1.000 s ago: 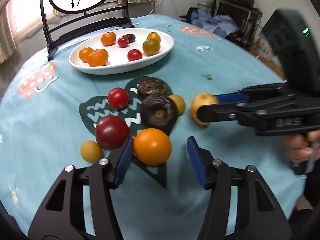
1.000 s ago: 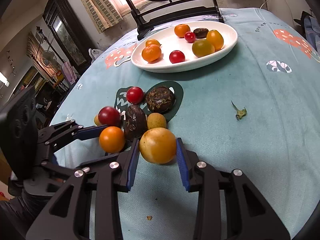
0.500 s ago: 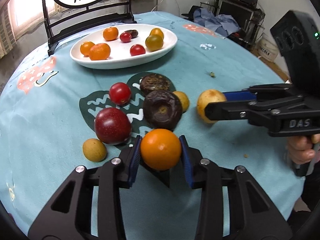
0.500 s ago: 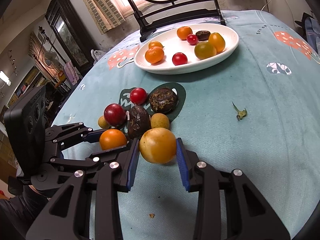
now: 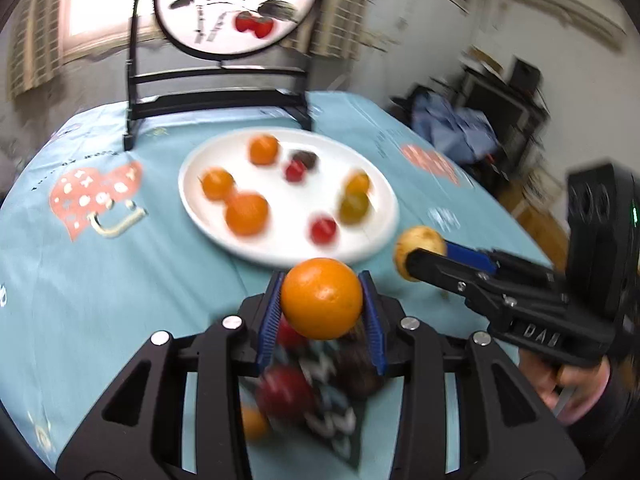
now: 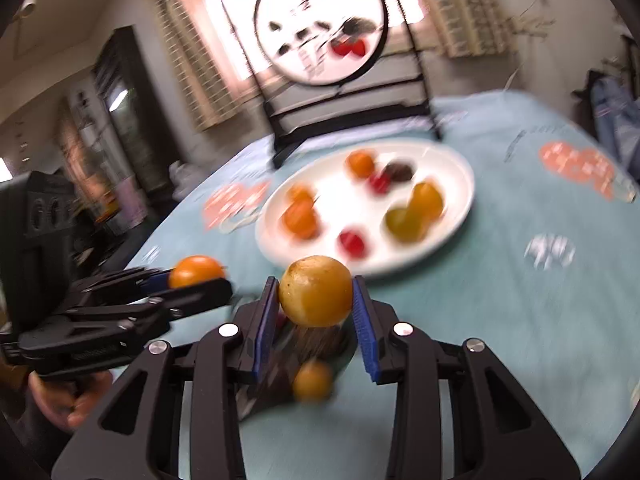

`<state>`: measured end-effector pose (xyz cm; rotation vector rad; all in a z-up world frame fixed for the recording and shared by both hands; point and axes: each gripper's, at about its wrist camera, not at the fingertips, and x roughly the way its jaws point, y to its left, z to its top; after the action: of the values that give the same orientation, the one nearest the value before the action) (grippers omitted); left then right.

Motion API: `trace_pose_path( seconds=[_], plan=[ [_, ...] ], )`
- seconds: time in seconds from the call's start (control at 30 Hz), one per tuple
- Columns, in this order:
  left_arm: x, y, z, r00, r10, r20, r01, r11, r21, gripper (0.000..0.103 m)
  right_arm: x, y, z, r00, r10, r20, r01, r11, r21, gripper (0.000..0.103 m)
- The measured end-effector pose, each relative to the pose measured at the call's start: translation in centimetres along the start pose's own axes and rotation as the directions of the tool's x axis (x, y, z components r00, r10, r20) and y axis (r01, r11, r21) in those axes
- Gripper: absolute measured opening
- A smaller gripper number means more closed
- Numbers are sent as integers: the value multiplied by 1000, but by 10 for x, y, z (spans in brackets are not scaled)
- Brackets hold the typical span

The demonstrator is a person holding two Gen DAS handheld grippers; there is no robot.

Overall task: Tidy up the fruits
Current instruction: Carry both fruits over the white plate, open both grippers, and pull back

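My left gripper (image 5: 322, 300) is shut on an orange (image 5: 321, 298) and holds it in the air, short of the white plate (image 5: 192, 200). My right gripper (image 6: 315, 292) is shut on a yellow fruit (image 6: 315, 291), also raised above the table. Each shows in the other's view: the yellow fruit (image 5: 420, 246) at the right, the orange (image 6: 195, 271) at the left. The plate (image 6: 460, 208) holds several small fruits. Below the grippers, loose fruits such as a dark red one (image 5: 284, 398) and a small yellow one (image 6: 313, 381) lie on the table.
A black stand with a round painted panel (image 5: 224, 52) stands behind the plate. The teal tablecloth (image 5: 100, 280) covers the round table. A dark green mat (image 5: 340, 420) lies under the loose fruits. Furniture and clothes stand at the right (image 5: 460, 132).
Both grippers have lifted their fruits off the table and moved forward toward the plate. The left gripper shut on the orange a second ago. The views are blurred by motion.
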<state>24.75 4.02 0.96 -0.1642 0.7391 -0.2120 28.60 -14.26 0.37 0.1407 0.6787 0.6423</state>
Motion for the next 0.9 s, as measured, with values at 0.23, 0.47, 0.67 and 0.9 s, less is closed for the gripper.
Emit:
trace_pose_path(
  seconds=[0.23, 0.47, 0.67, 0.9],
  plan=[
    [53, 19, 56, 994, 104, 14, -104, 994, -17, 38, 58, -14, 37, 998, -60, 2, 60, 998, 2, 37],
    [81, 37, 75, 987, 158, -23, -159, 985, -65, 80, 78, -19, 43, 998, -61, -33, 60, 998, -6, 48],
    [37, 32, 73, 980, 193, 38, -191, 980, -52, 92, 46, -9, 45, 999, -29, 17, 29, 999, -27, 49],
    [-11, 35, 36, 967, 248, 50, -244, 967, -76, 96, 16, 22, 6, 1000, -6, -11, 4, 985, -170, 50]
  ],
)
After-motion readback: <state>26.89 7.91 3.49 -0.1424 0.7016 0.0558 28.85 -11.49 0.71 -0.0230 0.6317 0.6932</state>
